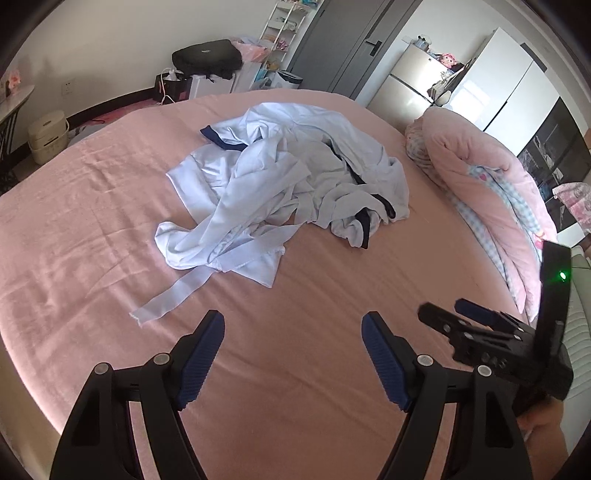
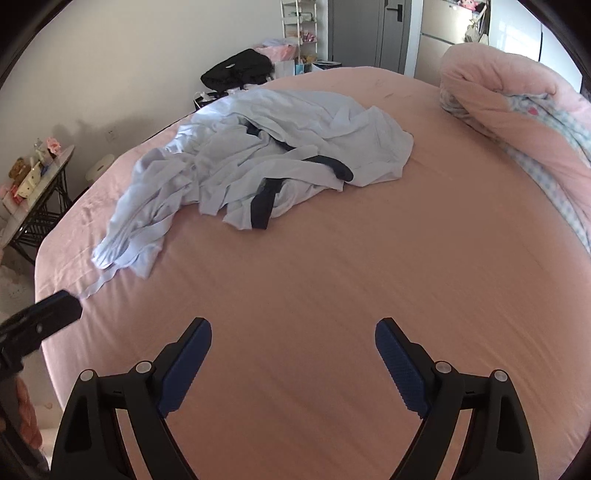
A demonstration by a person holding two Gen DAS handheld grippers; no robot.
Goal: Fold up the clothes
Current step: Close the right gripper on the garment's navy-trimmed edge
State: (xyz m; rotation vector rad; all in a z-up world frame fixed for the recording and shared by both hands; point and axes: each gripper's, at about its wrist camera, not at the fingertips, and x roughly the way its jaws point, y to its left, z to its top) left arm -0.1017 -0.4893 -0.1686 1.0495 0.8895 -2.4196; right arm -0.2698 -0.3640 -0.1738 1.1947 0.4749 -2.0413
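A crumpled pale blue garment with dark navy trim lies in a heap on the pink bed sheet; a loose belt strip trails toward me. In the right wrist view the same garment sits mid-bed, well beyond the fingers. My left gripper hovers open above bare sheet, short of the belt end, with nothing between its fingers. My right gripper is open too, over bare pink sheet. The right gripper also shows at the right of the left wrist view.
A rolled pink quilt lies along the bed's right side. Beyond the bed stand a black bag, a white shelf, a grey door and a fridge. A small side table stands left of the bed.
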